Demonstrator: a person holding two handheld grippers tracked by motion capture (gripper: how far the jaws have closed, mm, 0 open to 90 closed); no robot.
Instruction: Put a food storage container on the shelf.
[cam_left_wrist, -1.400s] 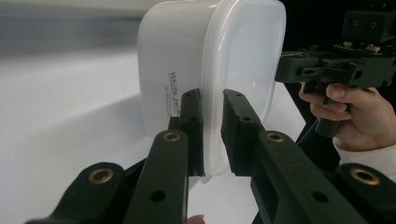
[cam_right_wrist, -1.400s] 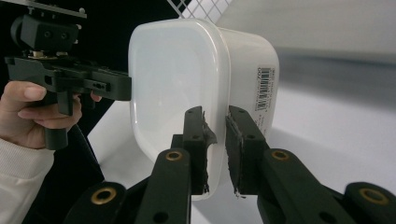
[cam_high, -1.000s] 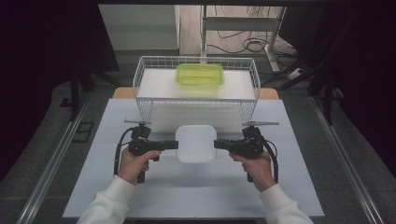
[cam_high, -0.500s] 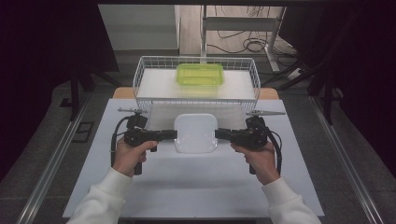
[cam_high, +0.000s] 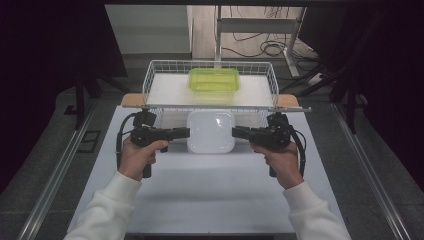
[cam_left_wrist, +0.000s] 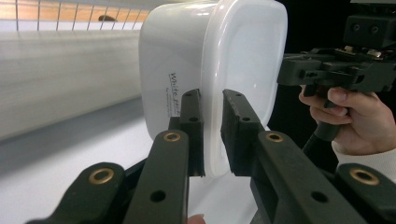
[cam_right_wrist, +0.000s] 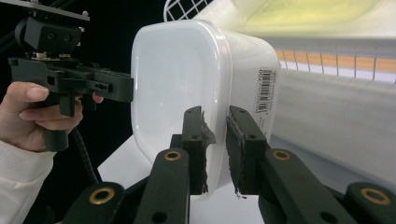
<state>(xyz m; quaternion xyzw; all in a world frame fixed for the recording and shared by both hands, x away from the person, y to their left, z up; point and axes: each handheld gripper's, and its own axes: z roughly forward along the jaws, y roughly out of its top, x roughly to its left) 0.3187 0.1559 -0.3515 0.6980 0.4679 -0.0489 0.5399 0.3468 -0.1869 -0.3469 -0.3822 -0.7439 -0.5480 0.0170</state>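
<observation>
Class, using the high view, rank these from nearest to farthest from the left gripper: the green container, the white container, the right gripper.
1. white container: clamped at its left edge by the left gripper.
2. right gripper: across the white container, on its right edge.
3. green container: farther back, inside the wire basket.
</observation>
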